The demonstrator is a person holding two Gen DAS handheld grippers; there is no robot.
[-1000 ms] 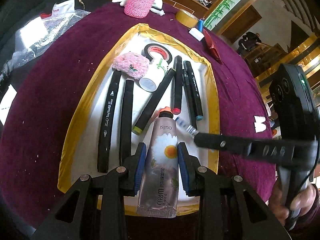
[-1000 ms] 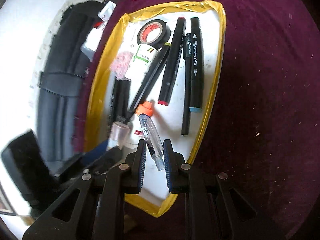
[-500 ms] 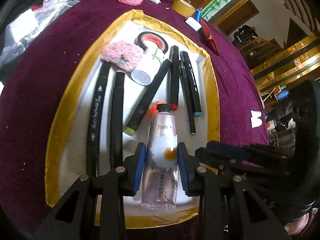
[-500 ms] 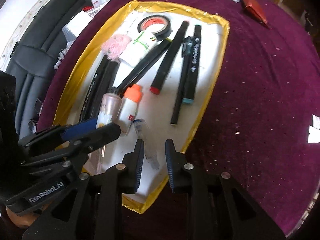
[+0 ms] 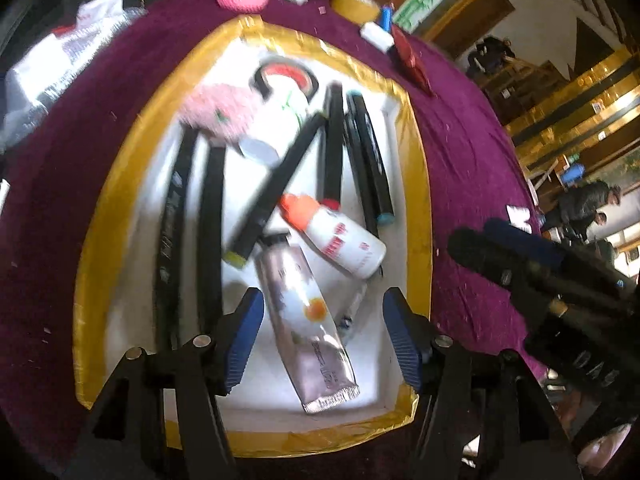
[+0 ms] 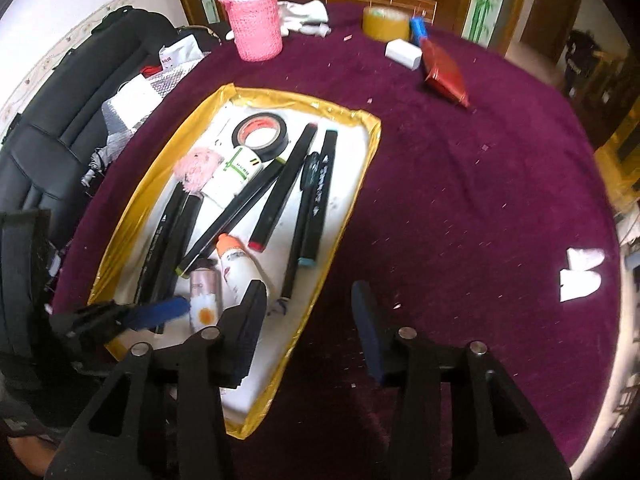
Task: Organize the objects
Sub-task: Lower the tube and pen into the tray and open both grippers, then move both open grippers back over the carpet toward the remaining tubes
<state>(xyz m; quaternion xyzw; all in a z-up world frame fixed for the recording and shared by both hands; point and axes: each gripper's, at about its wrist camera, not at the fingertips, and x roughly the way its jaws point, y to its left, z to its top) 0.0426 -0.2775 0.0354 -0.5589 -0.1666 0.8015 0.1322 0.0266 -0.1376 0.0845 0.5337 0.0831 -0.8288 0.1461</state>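
A white tray with a gold rim holds several black markers, a black tape roll, a pink fluffy piece and a white bottle with an orange cap. A daisy-print hand cream tube lies tilted on the tray floor. My left gripper straddles it, its jaws opening and its pads off the tube. A small clear vial lies beside the tube. My right gripper hangs above the tray's right rim, its jaws opening with nothing between them.
On the purple cloth at the back stand a pink knitted bottle cover, a brown tape roll, a white block and a red packet. A black bag lies left of the tray. White paper scraps lie at right.
The left gripper's jaws spread and let go of the cream tube, which now lies tilted. The right gripper released the clear vial, opened, rose and tipped back from the tray.
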